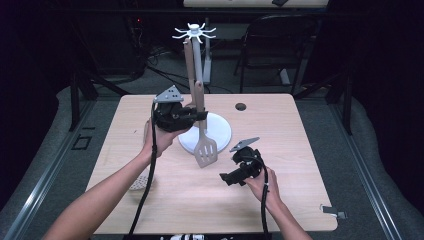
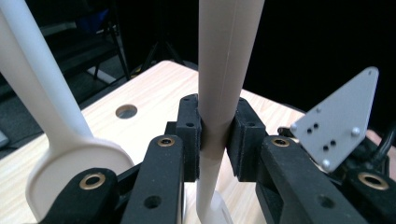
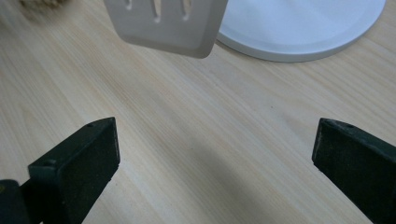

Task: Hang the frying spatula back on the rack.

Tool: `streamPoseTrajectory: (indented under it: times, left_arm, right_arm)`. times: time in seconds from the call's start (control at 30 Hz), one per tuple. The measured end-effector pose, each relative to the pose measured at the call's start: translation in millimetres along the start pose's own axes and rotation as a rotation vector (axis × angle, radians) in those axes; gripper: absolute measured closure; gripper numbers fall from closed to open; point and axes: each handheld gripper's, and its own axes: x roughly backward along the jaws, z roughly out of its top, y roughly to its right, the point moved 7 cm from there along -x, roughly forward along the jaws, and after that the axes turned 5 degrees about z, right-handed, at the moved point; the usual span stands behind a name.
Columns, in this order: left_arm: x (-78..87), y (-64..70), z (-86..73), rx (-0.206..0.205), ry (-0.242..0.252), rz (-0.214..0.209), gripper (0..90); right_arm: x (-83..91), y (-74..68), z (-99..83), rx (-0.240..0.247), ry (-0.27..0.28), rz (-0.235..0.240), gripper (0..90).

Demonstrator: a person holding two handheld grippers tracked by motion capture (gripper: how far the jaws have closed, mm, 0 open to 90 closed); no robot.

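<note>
Bare table (image 1: 300, 150) lies open right of the stand (image 1: 200, 75) and hanging spatula (image 1: 204, 145).

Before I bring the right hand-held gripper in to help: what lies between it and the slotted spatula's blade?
Bare wooden tabletop, seen in the right gripper view.

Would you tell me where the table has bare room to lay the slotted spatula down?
Bare wood lies between the right gripper and the table's right edge. Around the white stand base it is crowded, where the left gripper clamps the spatula.
</note>
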Motion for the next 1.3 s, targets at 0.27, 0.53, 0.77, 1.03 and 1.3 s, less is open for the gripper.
streamPoseTrajectory:
  times: [0.27,0.53,0.77,1.03,1.3]
  left_arm:
    - [-3.1,-4.8,19.5,-0.025,0.005,0.002,76.7]
    - [-11.7,-14.4,30.5,-0.024,-0.008,0.011,76.6]
    - [-16.4,-22.6,41.7,-0.028,-0.012,0.024,76.7]
    - [-18.6,-28.8,57.6,-0.037,-0.01,0.035,76.7]
    - [-19.2,-37.8,69.7,-0.008,-0.011,0.032,76.7]
  right_arm:
    - [1.7,3.1,-0.2,0.03,0.013,-0.022,0.5]
    - [3.4,-0.3,2.1,0.066,0.017,-0.027,1.0]
    - [1.2,0.1,1.8,0.062,0.005,-0.031,0.8]
    - [-1.1,-1.9,2.7,0.06,0.006,-0.014,0.8]
    - [-0.6,-4.4,4.0,0.065,0.016,-0.014,0.9]
